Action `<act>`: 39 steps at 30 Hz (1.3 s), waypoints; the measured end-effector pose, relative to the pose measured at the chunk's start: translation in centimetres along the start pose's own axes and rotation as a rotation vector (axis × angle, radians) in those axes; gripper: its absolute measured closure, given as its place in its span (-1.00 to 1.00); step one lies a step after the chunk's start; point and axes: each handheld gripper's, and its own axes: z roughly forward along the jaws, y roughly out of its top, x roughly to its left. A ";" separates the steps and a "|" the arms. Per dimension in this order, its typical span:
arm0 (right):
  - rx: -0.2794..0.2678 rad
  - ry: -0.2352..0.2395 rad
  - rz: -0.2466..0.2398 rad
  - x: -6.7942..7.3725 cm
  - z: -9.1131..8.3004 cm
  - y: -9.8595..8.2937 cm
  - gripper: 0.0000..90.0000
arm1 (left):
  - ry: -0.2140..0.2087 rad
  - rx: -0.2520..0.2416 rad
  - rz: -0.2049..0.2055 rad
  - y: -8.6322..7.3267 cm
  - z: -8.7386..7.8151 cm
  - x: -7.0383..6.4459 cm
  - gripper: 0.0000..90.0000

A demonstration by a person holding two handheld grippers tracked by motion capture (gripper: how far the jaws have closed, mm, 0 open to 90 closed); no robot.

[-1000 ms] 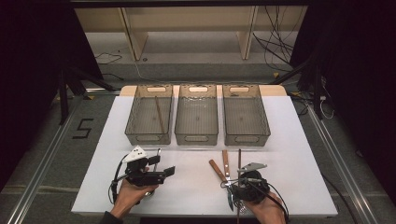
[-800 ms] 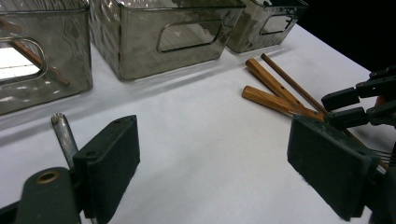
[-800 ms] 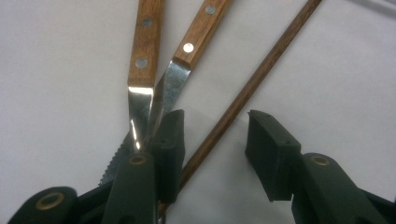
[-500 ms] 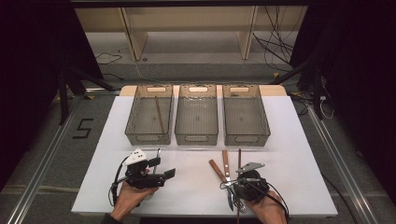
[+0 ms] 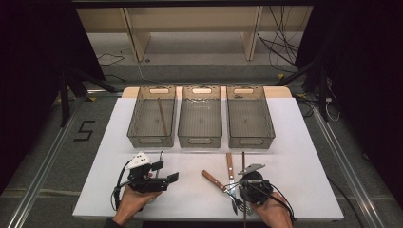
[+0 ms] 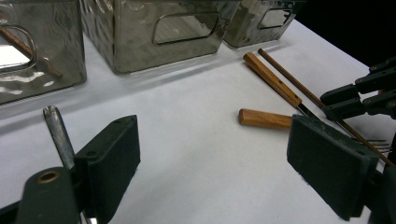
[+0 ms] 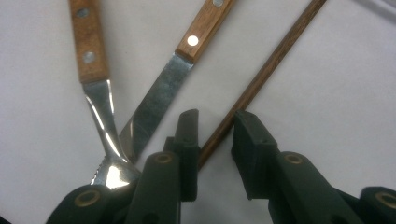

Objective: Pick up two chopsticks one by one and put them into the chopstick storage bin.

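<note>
White bench (image 5: 304, 142) fills my high view, with dark floor around it and pale shelving behind. Nearest me, at the bottom edge, two hands come in, each holding a gripper.

My left gripper (image 5: 164, 180) lies toward the left of the bench, turned to point right. Its fingers (image 6: 114, 158) stand wide apart with nothing between them. A slim metal utensil handle (image 6: 58, 135) lies on the bench just beside the left finger.

My right gripper (image 5: 244, 183) sits at the right, pointing away from me. Its fingers (image 7: 252, 149) are parted narrowly, one on each side of a thin dark wooden chopstick (image 7: 261, 74), which runs up and away between them. The chopstick looks to touch the left finger; the other finger stands a little clear, so the grip is not closed on it.

Just left of the chopstick lie two pieces of cutlery with wooden, riveted handles. A knife (image 7: 173, 79) slants with its blade toward the gripper. A fork (image 7: 95, 93) lies further left, its metal neck crossing under the knife tip near the gripper body.

Farther off, across the middle of the bench, three clear grey plastic bins stand side by side, nearly touching: a left bin (image 5: 138, 128), a middle bin (image 5: 183, 128) and a right bin (image 5: 268, 128). A second chopstick (image 5: 163, 116) lies inside the left bin.
</note>
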 end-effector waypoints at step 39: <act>0.010 -0.036 0.058 -0.2 -1.0 -1.9 0.72 | 0.002 -0.003 0.003 -0.1 -0.1 -0.1 -0.61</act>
